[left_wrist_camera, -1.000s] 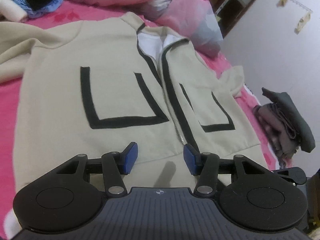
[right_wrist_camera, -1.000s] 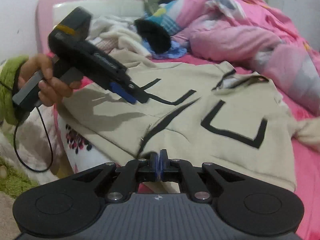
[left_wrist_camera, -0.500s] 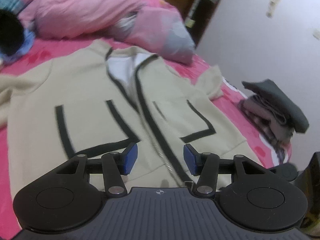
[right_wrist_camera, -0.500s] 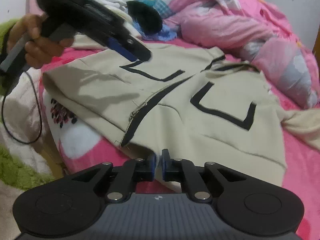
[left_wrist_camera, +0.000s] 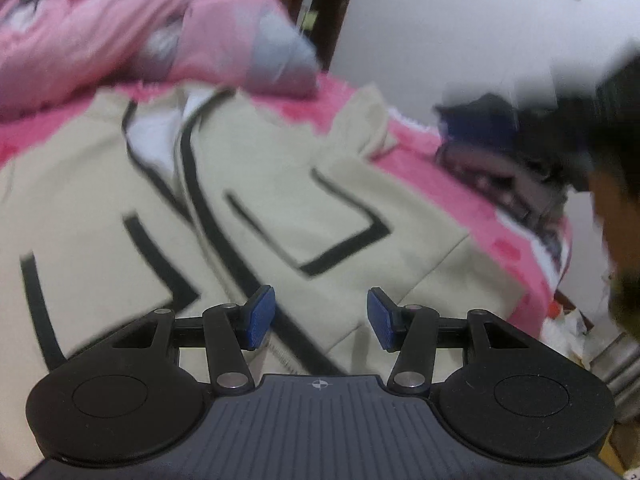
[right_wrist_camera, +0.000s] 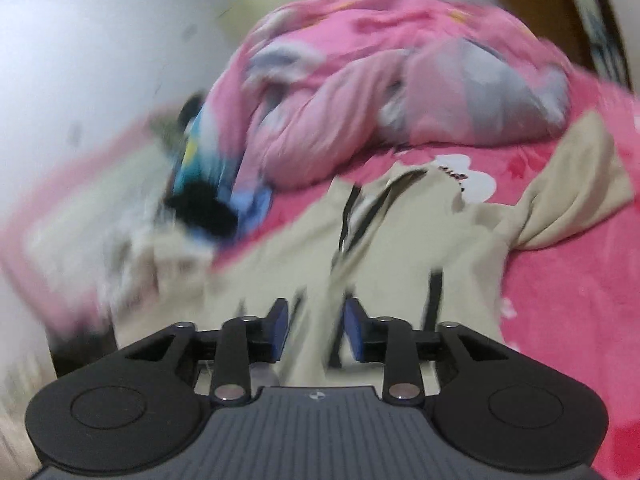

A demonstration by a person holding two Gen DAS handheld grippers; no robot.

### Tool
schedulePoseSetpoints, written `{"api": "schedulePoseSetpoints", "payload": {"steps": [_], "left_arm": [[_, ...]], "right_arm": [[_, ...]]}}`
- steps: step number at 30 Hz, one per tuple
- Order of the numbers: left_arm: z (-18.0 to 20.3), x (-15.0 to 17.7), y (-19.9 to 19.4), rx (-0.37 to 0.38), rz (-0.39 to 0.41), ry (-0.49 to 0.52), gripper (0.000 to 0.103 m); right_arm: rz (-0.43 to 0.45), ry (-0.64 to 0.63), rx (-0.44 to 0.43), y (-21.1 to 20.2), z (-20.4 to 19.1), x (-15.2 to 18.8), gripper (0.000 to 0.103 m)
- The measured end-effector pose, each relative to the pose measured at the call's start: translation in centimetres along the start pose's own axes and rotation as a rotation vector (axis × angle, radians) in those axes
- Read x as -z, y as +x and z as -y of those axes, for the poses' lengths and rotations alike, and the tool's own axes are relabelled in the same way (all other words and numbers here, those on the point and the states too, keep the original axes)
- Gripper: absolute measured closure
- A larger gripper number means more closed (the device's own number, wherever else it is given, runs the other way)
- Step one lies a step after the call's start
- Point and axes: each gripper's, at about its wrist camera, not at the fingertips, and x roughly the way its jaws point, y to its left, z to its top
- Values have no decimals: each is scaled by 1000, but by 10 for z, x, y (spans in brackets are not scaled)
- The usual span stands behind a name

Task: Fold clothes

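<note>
left tool [left_wrist_camera: 317, 317]: pads apart, over jacket [left_wrist_camera: 260, 200] hem | right tool [right_wrist_camera: 316, 330]: pads apart, low above jacket

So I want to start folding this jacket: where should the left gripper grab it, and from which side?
Probably the bottom hem near the jacket's right-hand corner. It lies flat with a free edge just beyond the open left gripper, so come in low from the near bed edge, one finger sliding under the hem.

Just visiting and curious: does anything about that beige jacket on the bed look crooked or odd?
Yes. The beige jacket lies flat, but one sleeve is twisted and bunched out to the side on the pink bedsheet. Its front hangs partly unzipped near the collar.
</note>
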Motion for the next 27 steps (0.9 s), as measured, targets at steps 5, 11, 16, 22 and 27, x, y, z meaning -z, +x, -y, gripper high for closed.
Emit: {"api": "schedulePoseSetpoints", "payload": {"steps": [5, 11, 16, 22, 27], "left_arm": [[-13, 9, 2, 41, 13, -46, 51], [-27, 20, 4, 92, 34, -99, 51], [-36, 28, 4, 134, 59, -122, 51], [-45, 36, 4, 188, 99, -129, 51], [-49, 39, 3, 217, 120, -140, 51]], "right_arm": [[-32, 238, 13, 105, 37, -73, 54], [-56, 318, 195, 234, 75, -118, 60], [-22, 372, 284, 282, 97, -128, 92], [135, -284, 333, 281, 0, -128, 97], [-26, -1025, 378, 348, -83, -61, 97]]}}
